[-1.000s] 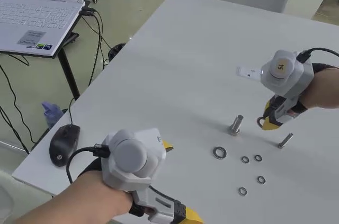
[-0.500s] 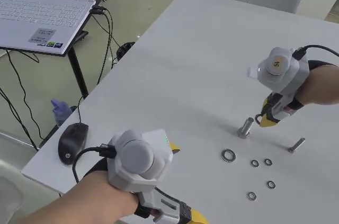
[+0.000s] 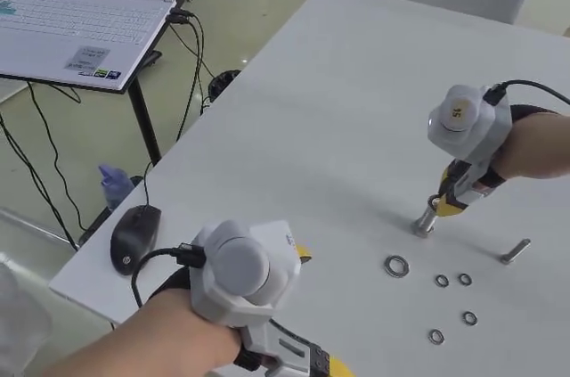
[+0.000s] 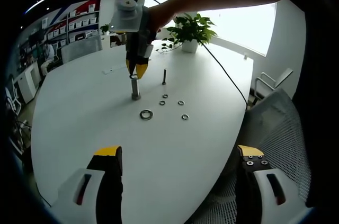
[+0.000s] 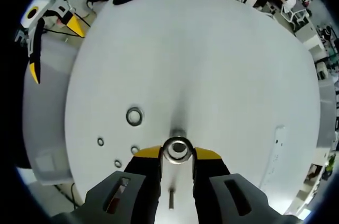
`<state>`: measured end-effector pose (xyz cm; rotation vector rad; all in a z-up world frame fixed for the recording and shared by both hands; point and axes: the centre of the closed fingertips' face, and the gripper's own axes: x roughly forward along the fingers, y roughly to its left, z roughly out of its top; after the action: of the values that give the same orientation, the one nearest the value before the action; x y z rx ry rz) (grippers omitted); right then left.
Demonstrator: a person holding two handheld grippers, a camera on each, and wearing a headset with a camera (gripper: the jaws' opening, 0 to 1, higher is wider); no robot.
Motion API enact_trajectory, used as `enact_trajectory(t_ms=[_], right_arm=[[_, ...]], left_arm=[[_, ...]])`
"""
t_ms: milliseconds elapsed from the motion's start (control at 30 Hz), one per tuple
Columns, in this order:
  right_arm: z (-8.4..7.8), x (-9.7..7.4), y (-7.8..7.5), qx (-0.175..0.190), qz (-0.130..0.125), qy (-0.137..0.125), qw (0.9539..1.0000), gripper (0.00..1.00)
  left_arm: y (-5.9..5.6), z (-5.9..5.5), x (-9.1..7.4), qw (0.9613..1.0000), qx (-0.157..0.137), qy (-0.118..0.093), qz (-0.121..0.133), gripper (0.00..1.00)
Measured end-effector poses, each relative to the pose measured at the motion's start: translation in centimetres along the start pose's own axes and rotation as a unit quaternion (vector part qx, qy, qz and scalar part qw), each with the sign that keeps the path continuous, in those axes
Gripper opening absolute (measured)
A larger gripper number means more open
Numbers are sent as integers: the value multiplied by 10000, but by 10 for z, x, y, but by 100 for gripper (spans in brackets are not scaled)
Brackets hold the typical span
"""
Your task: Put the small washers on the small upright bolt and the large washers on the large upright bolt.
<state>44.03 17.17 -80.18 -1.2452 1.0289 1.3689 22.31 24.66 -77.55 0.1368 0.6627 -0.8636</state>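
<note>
Change: the right gripper (image 5: 177,153) has closed in on the large bolt (image 3: 424,223) from the right; a second ago its load hung clear to the bolt's side, now it sits over the bolt's top
Held piece: a large washer (image 5: 168,149), pinched by its rim between the yellow tips of the right jaws, lying roughly flat with the hole facing down
Washer to bolt: in the left gripper view the ring hangs just above the bolt's tip; in the right gripper view the bolt's top shows just past the ring, nearly in line with the hole; whether they touch I cannot tell
Bolt axis: upright on the worktop (image 3: 338,110), so the coming move looks like a small nudge to centre the hole, then a straight drop along the shank
Nearer hand: the right, directly over the bolt, forearm coming in from the right, gripper pitched steeply down
Small bolt: (image 3: 515,252) stands right of the large one, apart, with nothing on it
Loose pieces: a second large washer (image 3: 396,266) lies just near of the large bolt; four small washers (image 3: 442,281) are scattered nearer and to the right
Left gripper: (image 4: 178,152) jaws wide apart and empty, low at the near left, well apart from the bolts, pointing toward them
Beyond: a mouse (image 3: 134,236) at the worktop's near left corner, a laptop (image 3: 80,16) far left
</note>
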Motion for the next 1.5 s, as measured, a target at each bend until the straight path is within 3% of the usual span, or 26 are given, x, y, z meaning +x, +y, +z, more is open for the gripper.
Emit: enact_trajectory(t_ms=[967,1500], right_arm=[[-1,27,0,-116,26,190,9997,22],[-3,50,0,-90,-10,318,9995,22]], left_arm=[[-4,-9,0,9999,-116,77,-22,83],[3,-4,-2,9998,-148,-101,121,90]])
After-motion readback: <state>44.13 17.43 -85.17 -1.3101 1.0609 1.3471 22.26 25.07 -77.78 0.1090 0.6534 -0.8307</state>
